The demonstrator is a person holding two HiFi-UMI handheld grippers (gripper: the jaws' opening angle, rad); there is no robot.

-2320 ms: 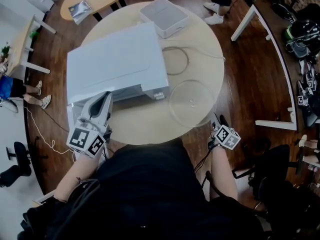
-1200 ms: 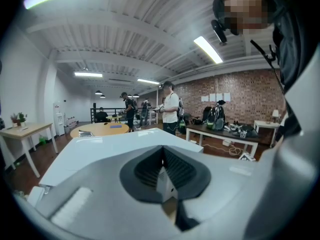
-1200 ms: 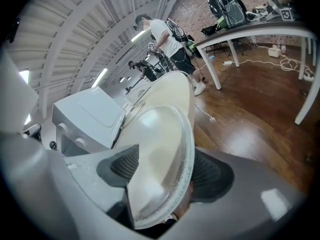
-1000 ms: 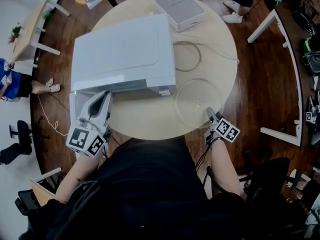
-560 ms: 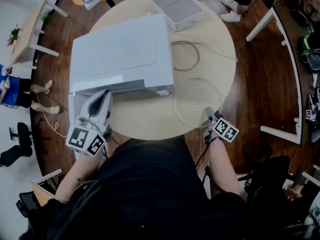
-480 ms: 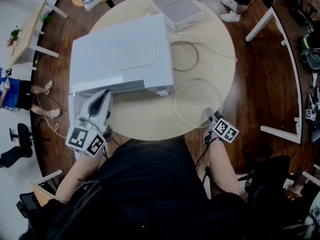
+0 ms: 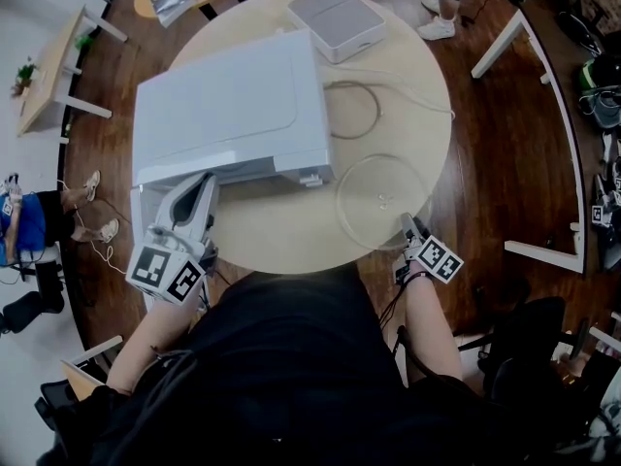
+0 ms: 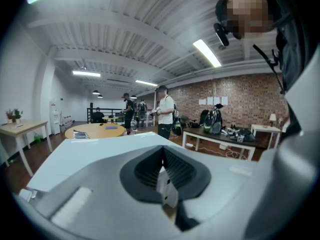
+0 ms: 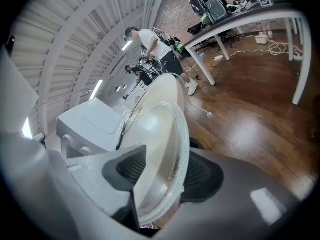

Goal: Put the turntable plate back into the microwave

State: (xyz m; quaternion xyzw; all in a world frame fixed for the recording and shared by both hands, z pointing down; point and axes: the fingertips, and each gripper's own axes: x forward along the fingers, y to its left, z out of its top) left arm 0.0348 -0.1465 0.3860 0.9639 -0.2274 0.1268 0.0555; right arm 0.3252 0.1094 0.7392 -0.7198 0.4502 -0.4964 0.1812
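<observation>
The clear glass turntable plate [image 7: 374, 197] lies flat on the round table [image 7: 281, 236], right of the white microwave [image 7: 228, 105]. My right gripper [image 7: 406, 223] sits at the plate's near rim. In the right gripper view the plate [image 9: 155, 129] runs between the jaws of that gripper [image 9: 167, 170]; they have just been closing and I see no firm pinch. My left gripper [image 7: 202, 184] stays at the microwave's front left. In the left gripper view it [image 8: 162, 184] is shut on a thin white edge, apparently the open door [image 7: 139, 231].
A flat white box [image 7: 338, 19] sits at the table's far edge. A thin ring or cable loop [image 7: 351, 113] lies behind the plate, with a white cord trailing right. People stand by desks beyond the table. Chairs and a white table frame [image 7: 543, 124] stand to the right.
The right gripper has come up to the plate's near rim and now has the rim between its jaws. The left gripper has stayed put. The head view has shifted a little.
</observation>
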